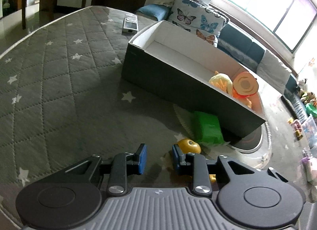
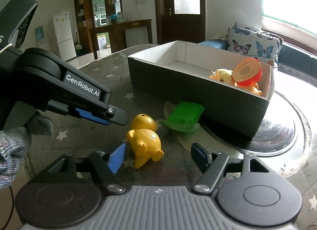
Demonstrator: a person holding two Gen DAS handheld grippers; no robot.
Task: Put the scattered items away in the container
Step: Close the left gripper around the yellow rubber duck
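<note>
At the left of the right wrist view the left gripper (image 2: pixel 118 118) is held with its jaws slightly parted and empty, apparently to give way. At lower centre the yellow toy figure (image 2: pixel 144 140) is bracketed, untouched, by the parted right gripper (image 2: pixel 158 154), seemingly for pickup. The green packet (image 2: pixel 185 114) is left against the box (image 2: pixel 198 95) at right, where other toys are already stored.

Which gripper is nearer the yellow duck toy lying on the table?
Right. The right gripper has the yellow duck toy between its open fingers; the left gripper hovers just beside its head, empty.

Blown-out window (image 1: pixel 257 10) glare (fisheye-warped edges)
</note>
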